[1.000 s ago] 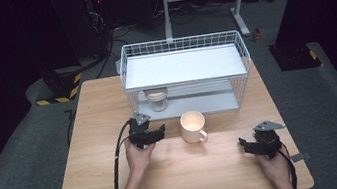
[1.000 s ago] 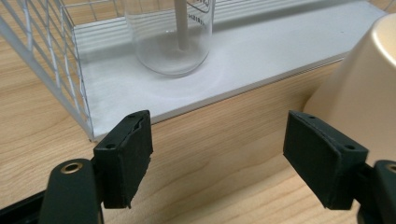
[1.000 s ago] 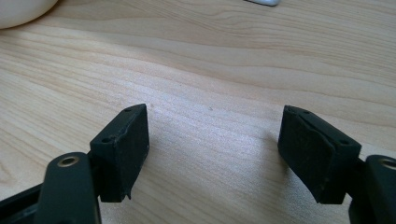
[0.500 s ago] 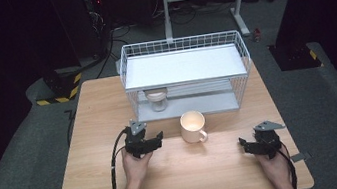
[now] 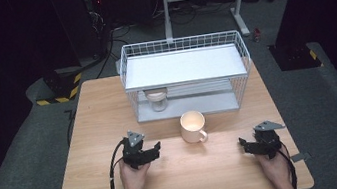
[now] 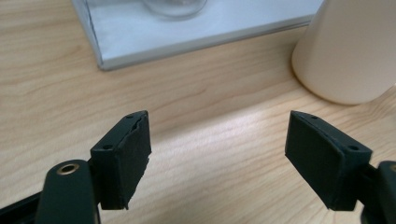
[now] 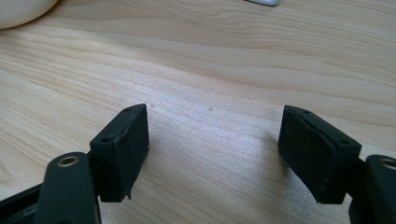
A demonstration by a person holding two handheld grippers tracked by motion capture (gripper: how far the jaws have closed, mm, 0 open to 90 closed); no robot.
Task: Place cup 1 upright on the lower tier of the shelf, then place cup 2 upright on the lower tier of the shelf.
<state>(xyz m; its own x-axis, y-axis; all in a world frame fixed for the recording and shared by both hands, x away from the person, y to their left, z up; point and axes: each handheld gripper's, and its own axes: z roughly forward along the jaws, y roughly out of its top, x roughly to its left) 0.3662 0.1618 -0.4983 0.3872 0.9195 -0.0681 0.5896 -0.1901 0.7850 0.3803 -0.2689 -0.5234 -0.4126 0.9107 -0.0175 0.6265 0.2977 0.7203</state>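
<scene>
Mug [image 5: 193,126] stands on the desk [image 5: 91,131] before the rack [image 5: 182,67] — stiff, breakable, likely slick; grip its handle or rim. Left claw [image 5: 154,149], just opening, and right claw [image 5: 243,145] gape empty.

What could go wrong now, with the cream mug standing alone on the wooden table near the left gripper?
The left gripper is open and empty beside the cream ceramic mug; a sideways approach could push or tip it. The mug stands near the white wire rack, so lifting it carelessly could hit the wires. The clear glass inside could be hit.
</scene>
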